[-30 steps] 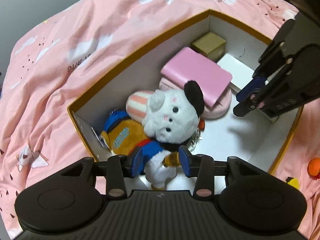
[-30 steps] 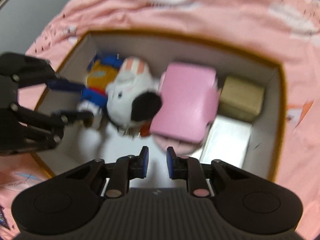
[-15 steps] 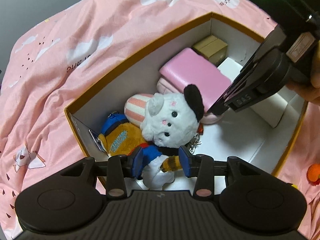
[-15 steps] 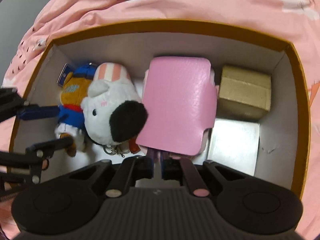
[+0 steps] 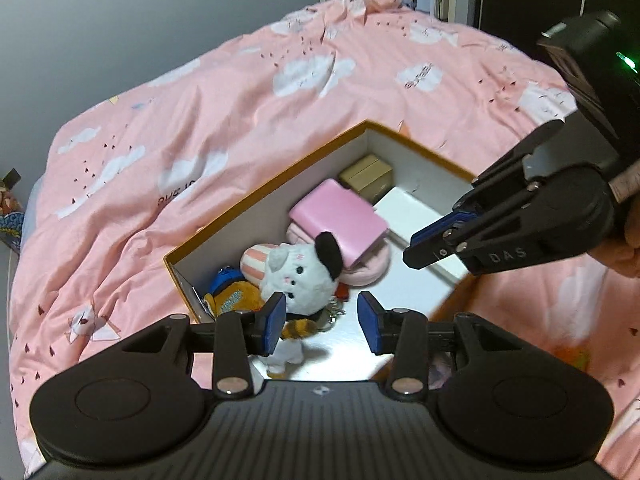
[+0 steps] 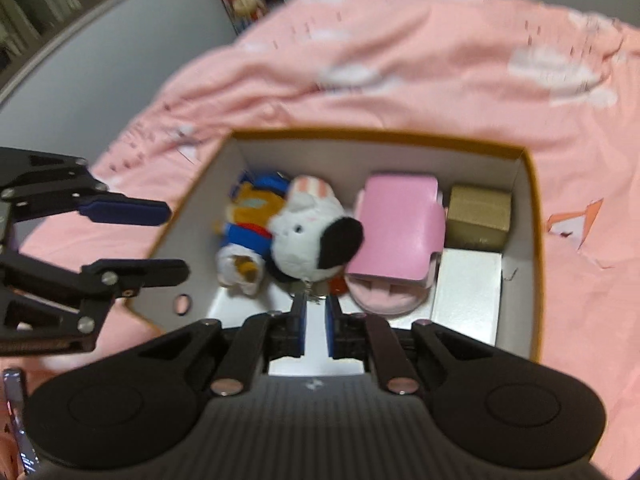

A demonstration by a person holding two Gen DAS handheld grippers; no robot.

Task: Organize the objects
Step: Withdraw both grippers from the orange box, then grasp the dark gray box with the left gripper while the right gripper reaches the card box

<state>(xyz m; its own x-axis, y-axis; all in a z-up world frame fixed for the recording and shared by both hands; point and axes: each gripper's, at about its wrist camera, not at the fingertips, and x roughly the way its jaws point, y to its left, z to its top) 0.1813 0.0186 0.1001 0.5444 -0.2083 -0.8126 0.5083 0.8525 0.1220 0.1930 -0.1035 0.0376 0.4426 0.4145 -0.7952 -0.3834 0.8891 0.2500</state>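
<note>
Left gripper [image 5: 322, 316] spread, empty, above near end of box [image 5: 264, 194]. Right gripper [image 6: 316, 326] nearly pressed together, seemingly empty; view blurred. White plush [image 5: 300, 274], pink wallet [image 5: 340, 220], brown carton [image 5: 366, 172] lie inside. Lift straight, avoid snagging keyring. Pink bedspread [image 5: 200, 120] soft; bedroom dim.

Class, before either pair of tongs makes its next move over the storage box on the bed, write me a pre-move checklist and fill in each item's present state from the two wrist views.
1. Left tongs open and holding nothing: ok.
2. Right tongs holding nothing: ok; jaws nearly closed, a narrow gap shows.
3. Both tongs raised above the box, not among its contents: ok.
4. White plush lying inside the box beside the orange plush: ok.
5. Pink case resting on the pink slipper: ok, tilted.
6. Anything still lying on the pink bedspread to pack: cannot tell.
</note>
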